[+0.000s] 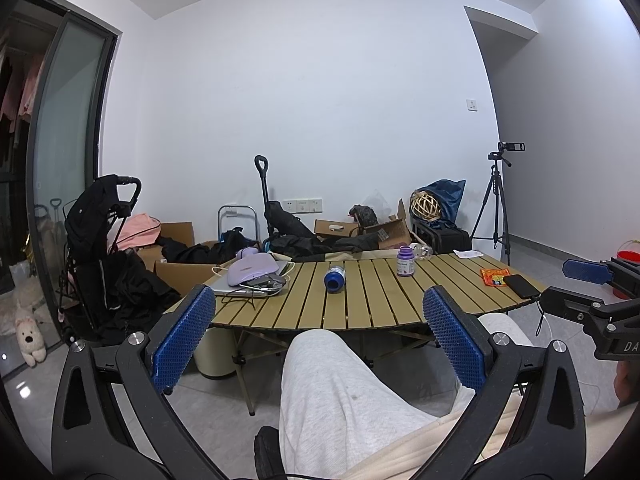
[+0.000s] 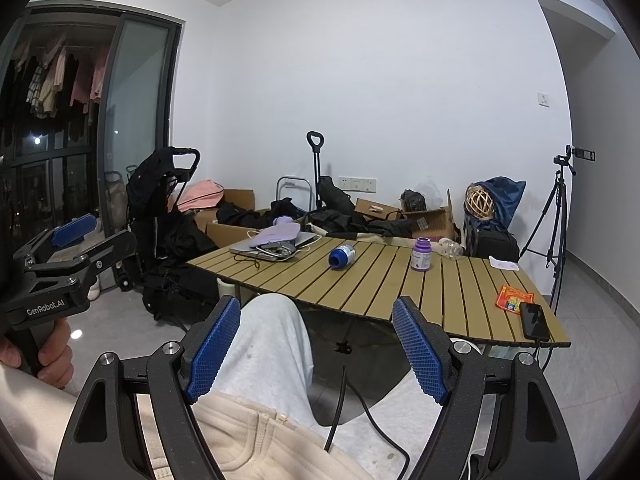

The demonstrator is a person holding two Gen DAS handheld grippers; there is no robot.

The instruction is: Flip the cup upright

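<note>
A slatted wooden table (image 1: 376, 292) stands before a seated person's grey-trousered knees (image 1: 328, 376). Held low over the lap, well short of the table, the left gripper (image 1: 320, 336) and right gripper (image 2: 316, 348) both have their blue fingers spread wide, holding nothing. On the table, a blue cup (image 1: 334, 277) lies on its side near the middle, with a purple bottle (image 1: 406, 262) upright to its right.
</note>
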